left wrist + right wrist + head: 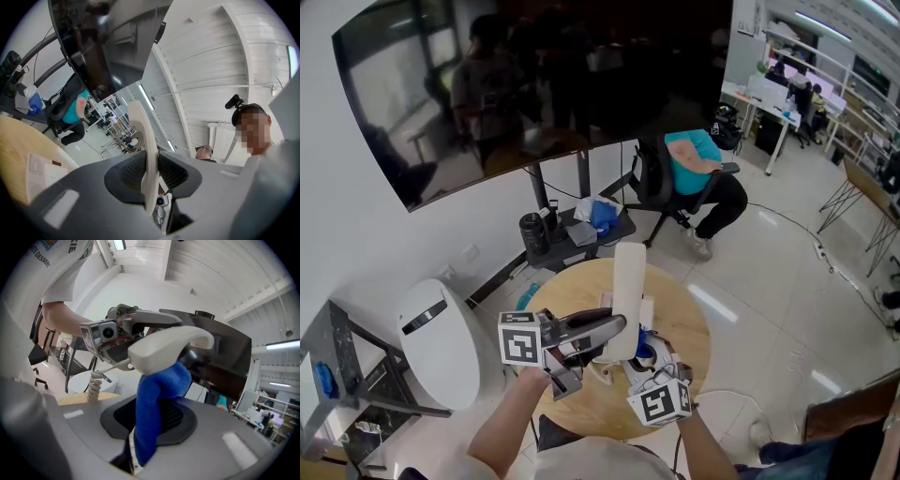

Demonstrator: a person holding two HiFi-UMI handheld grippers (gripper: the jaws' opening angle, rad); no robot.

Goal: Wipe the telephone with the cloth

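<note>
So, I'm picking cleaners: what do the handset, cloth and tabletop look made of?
The handset: probably smooth off-white plastic, faint sheen. The cloth: blue fuzzy textile, likely microfibre, nap visible. The tabletop: pale wood or wood-look laminate, matte; can't tell which.

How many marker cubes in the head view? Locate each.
2. One cube left of the telephone handset; the other below it, near the blue cloth. None appears hidden.

The room is bright, lit by long lamps point(146, 99) on the ceiling, and the shiny floor point(773, 281) shows white glare spots. The big dark screen point(534, 84) mirrors dim, fuzzy shapes. Both gripper views bend round at the edges, with black corners.
</note>
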